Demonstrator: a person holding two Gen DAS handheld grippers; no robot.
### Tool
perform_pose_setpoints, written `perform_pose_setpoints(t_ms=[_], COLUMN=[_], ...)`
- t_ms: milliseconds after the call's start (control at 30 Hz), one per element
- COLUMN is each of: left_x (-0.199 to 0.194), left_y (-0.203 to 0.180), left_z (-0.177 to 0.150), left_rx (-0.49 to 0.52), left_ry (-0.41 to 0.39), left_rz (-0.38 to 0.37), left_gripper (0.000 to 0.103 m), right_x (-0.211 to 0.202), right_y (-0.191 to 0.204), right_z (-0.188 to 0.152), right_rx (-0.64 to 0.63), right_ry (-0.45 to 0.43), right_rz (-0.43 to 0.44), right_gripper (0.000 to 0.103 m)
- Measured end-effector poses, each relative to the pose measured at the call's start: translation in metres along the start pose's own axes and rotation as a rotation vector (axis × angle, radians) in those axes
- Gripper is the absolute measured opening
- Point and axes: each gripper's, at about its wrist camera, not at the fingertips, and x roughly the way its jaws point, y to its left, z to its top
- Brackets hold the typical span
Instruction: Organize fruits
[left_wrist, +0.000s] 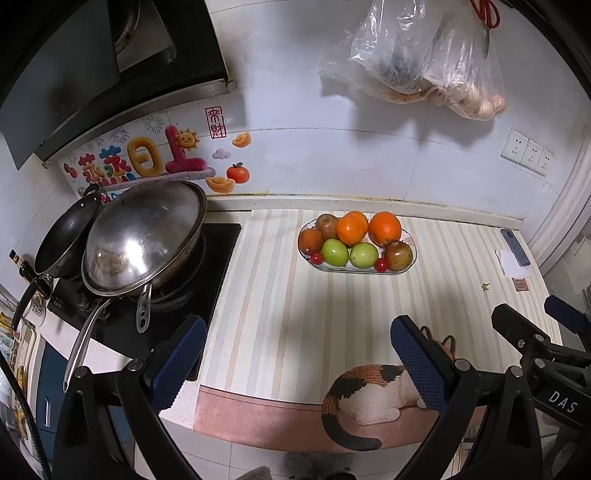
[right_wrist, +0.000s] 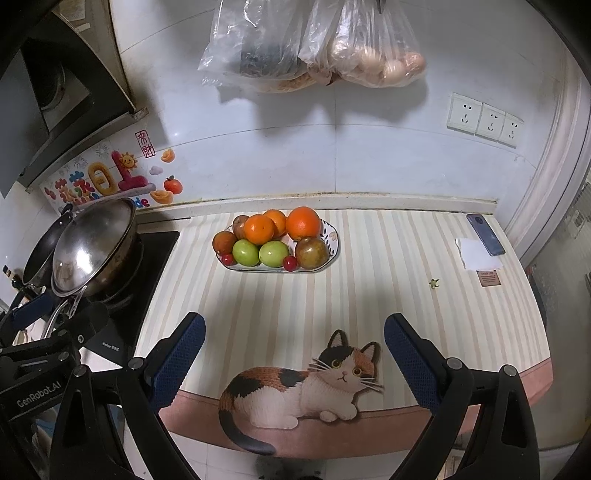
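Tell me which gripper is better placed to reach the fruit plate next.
Right, marginally. The plate of fruit sits left of center in the right wrist view and right of center in the left wrist view, so it lies between both. Right gripper and left gripper are both open, empty, similarly far back.

Both fisheye views bright, lit from overhead w/ cool white light. Hanging plastic bags (right_wrist: 314, 44) cast soft shadows on wall. Glare on wok lid (left_wrist: 147, 236). Edges curve heavily, corners black; centre sharp.
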Motion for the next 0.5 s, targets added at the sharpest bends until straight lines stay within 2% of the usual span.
perform_pose_setpoints(t_ms=[500], left_x=[-0.0073], left_y=[-0.0026], left_z=[-0.0006], left_rx=[-0.005], left_ry=[-0.003], left_rz=[-0.004], left_gripper=[0.102], right_x=[-0.0039], right_y=[-0.004], right_z=[-0.0036], right_rx=[-0.003], right_ry=[-0.003], right_rz=[-0.002], right_gripper=[0.1])
